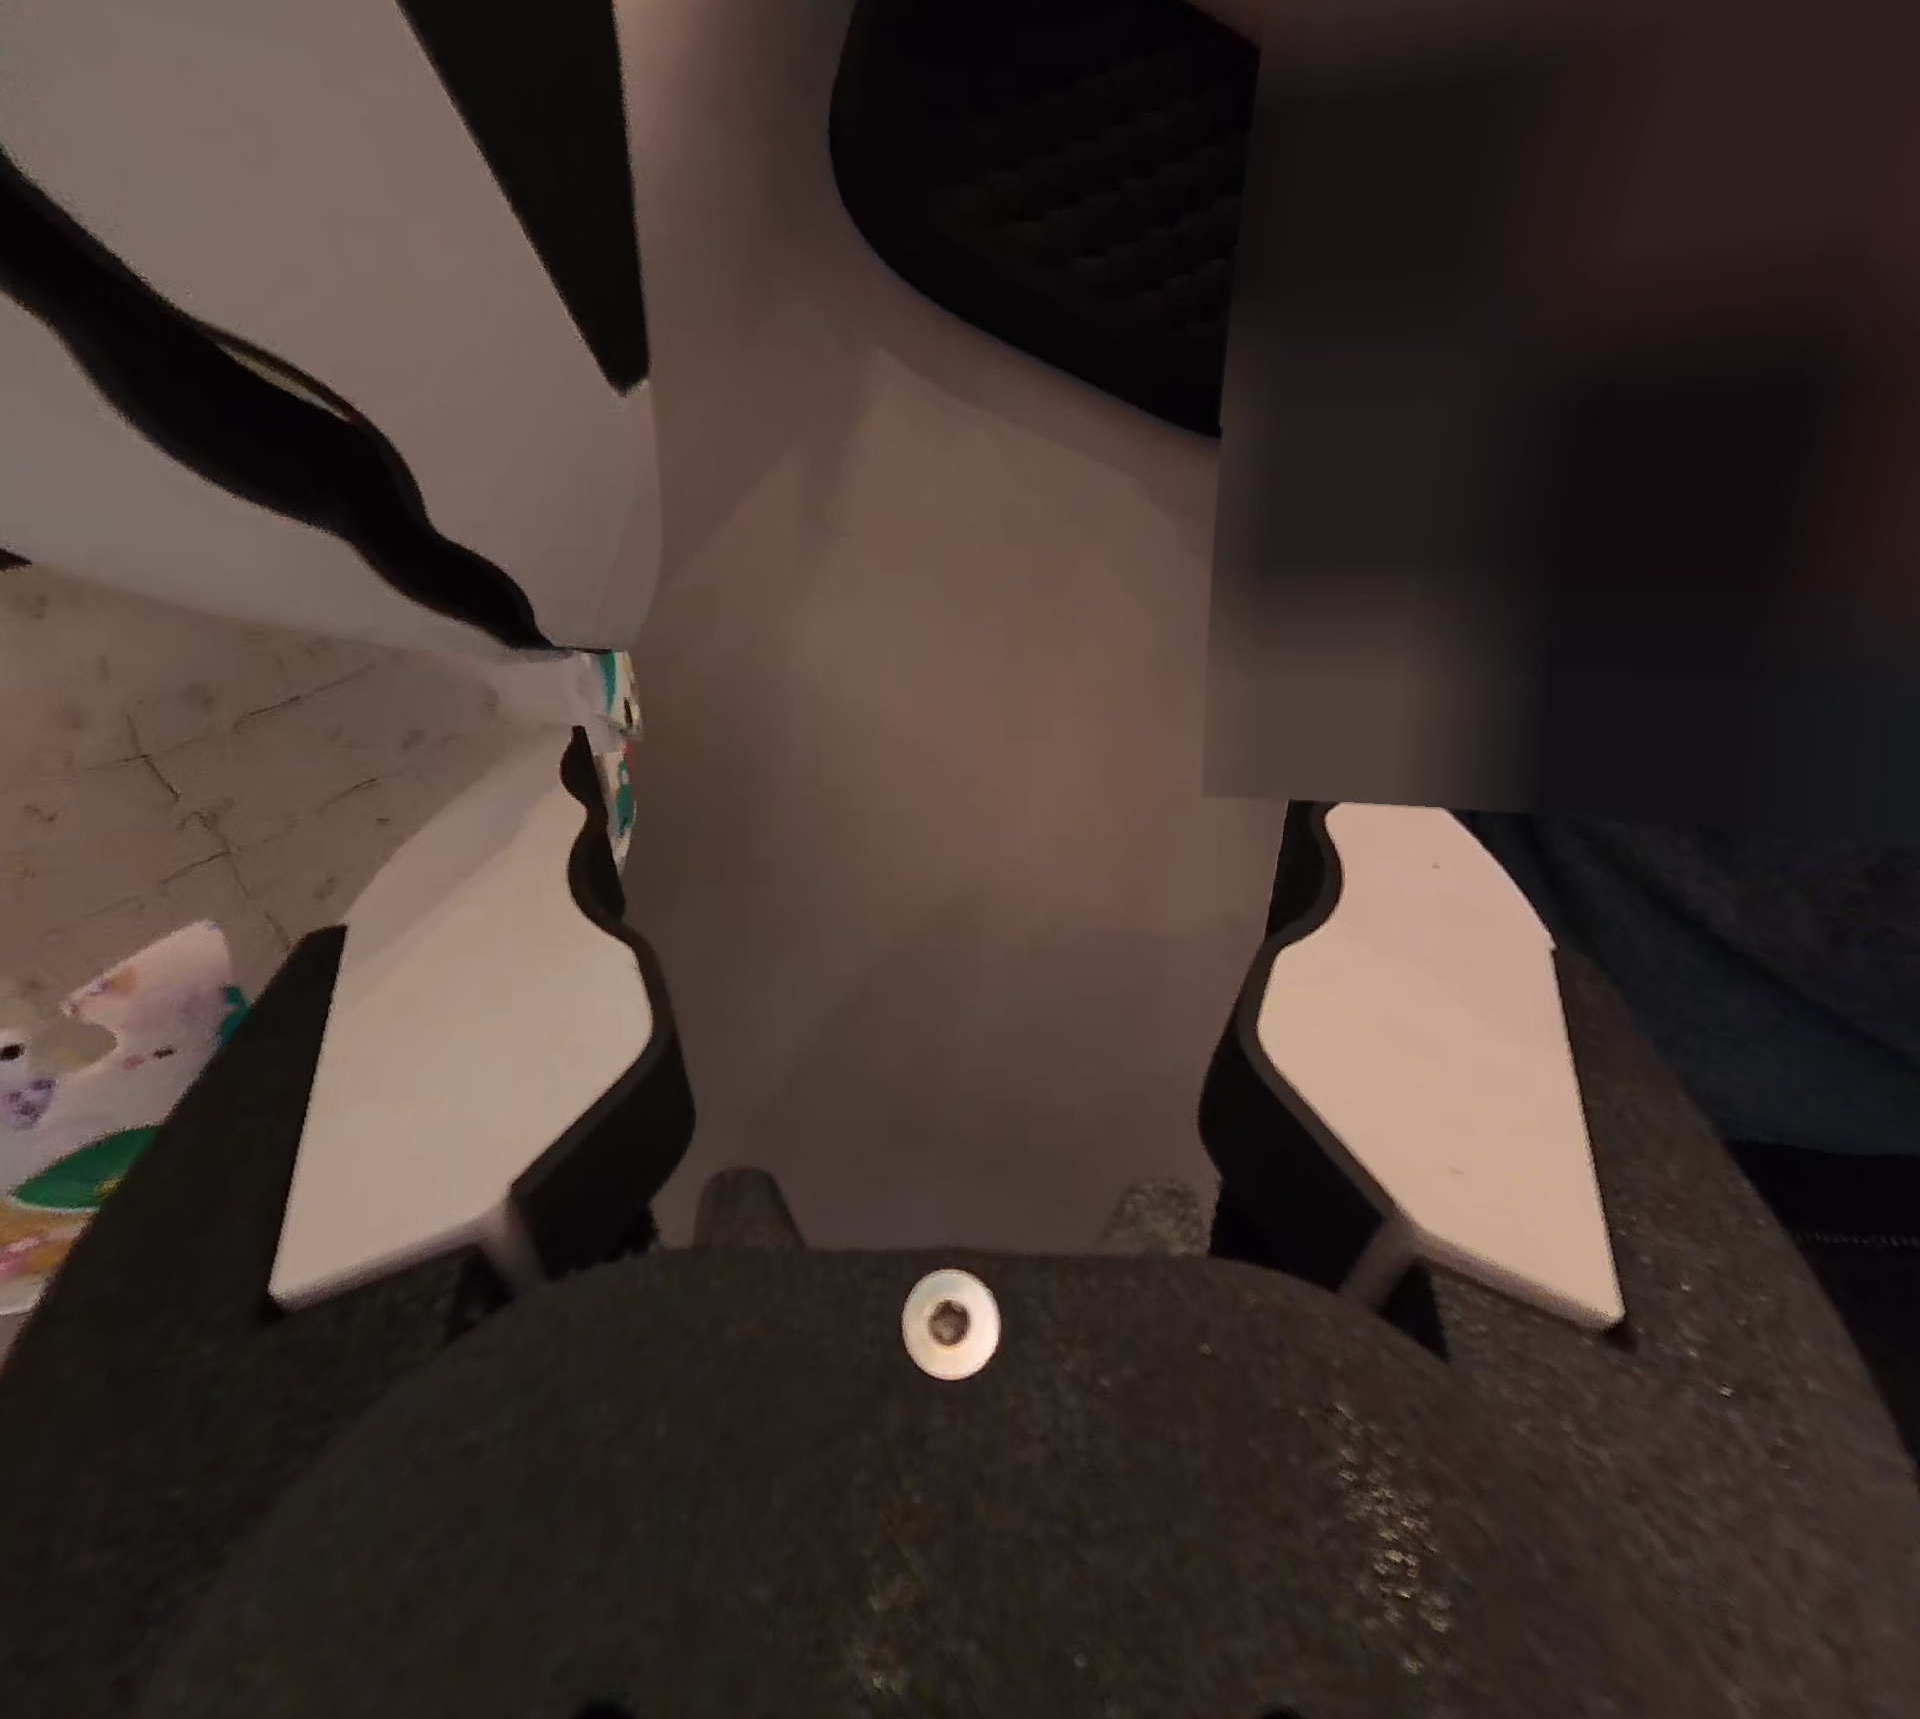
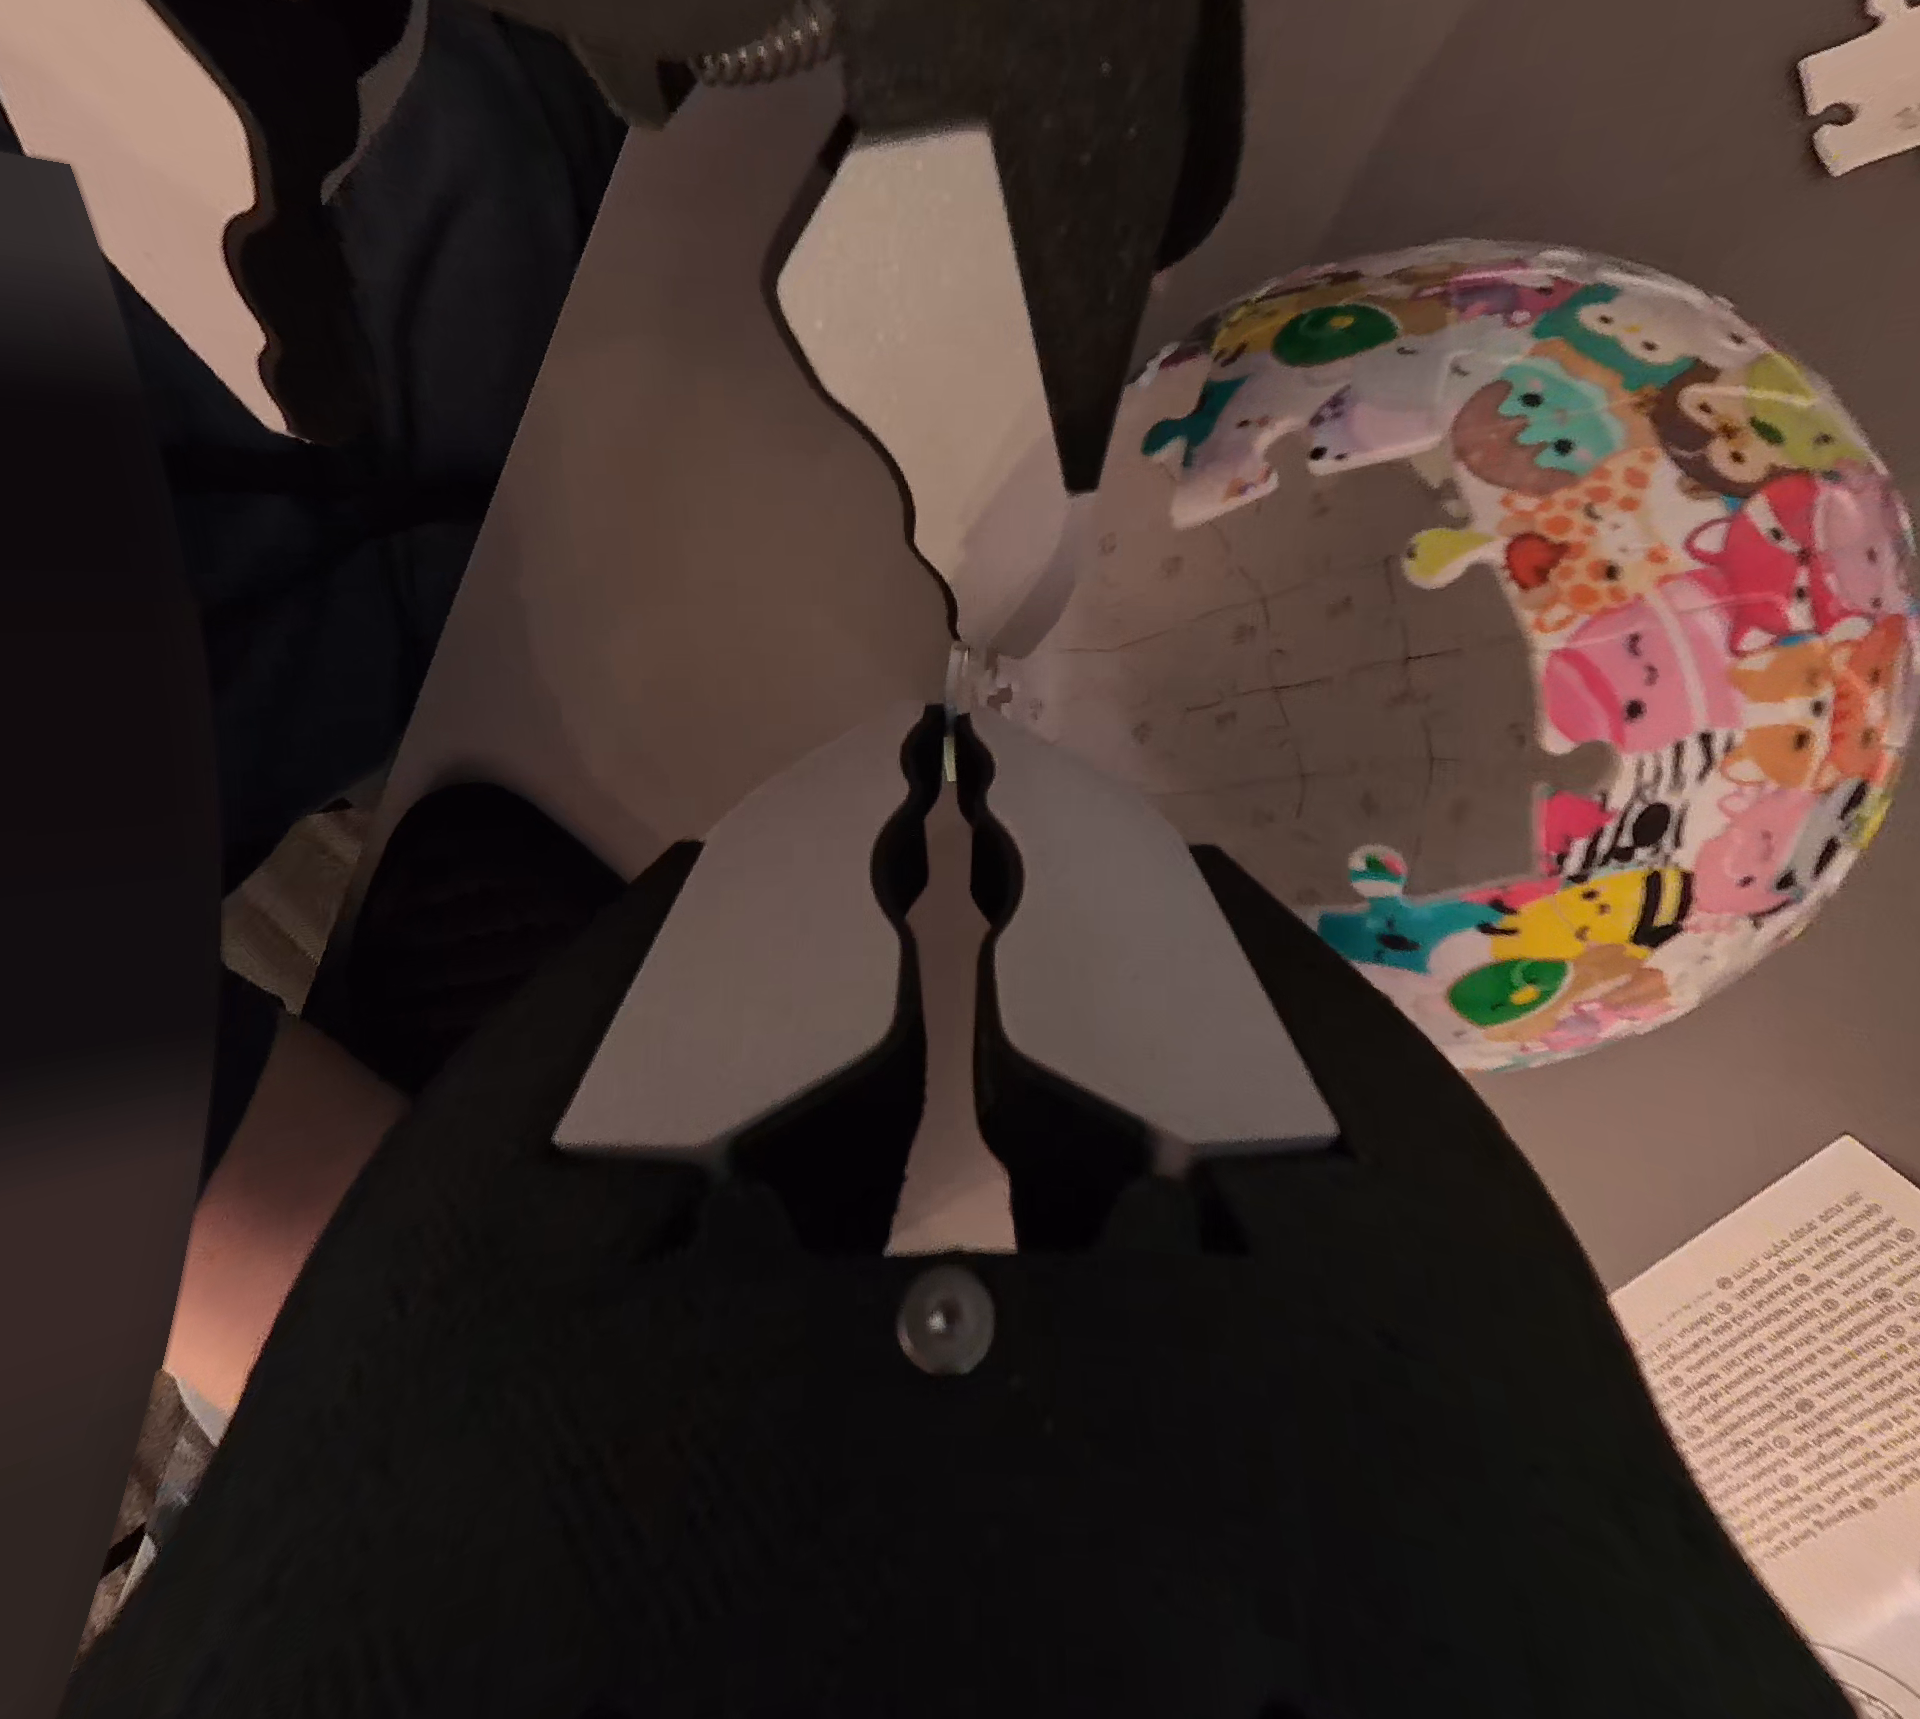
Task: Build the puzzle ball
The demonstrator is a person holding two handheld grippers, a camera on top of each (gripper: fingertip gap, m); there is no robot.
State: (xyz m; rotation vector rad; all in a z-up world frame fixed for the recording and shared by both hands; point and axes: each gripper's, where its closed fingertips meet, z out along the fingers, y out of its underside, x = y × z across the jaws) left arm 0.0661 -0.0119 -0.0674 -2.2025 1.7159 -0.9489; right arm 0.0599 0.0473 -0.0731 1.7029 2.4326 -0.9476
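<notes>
In the left wrist view, my left gripper (image 1: 951, 973) is standing wide open with nothing between its white, black-edged fingers (image 1: 488, 1077); they are framing a pale grey tabletop (image 1: 935, 734). In the upper left of that frame, my right gripper (image 1: 582, 630) is reaching in, and at its tip a small colourful printed puzzle piece (image 1: 613, 734) is showing edge-on. At the left edge, low down, a sliver of the half-built cartoon-printed puzzle ball (image 1: 94, 1098) is peeking in, with its grey inner side above it. In the right wrist view, my right gripper (image 2: 951, 734) is pinching shut on that thin puzzle piece (image 2: 954, 739), held at the centre of the frame just beside the ball's open edge. The puzzle ball (image 2: 1714, 630) is sitting at the right centre, its opening facing me and showing the grey inside. My left gripper (image 2: 582, 381) is hanging open at the upper left. Loose white puzzle pieces (image 2: 1860, 80) are lying at the upper right, and a printed paper sheet (image 2: 1787, 1357) at the lower right.
</notes>
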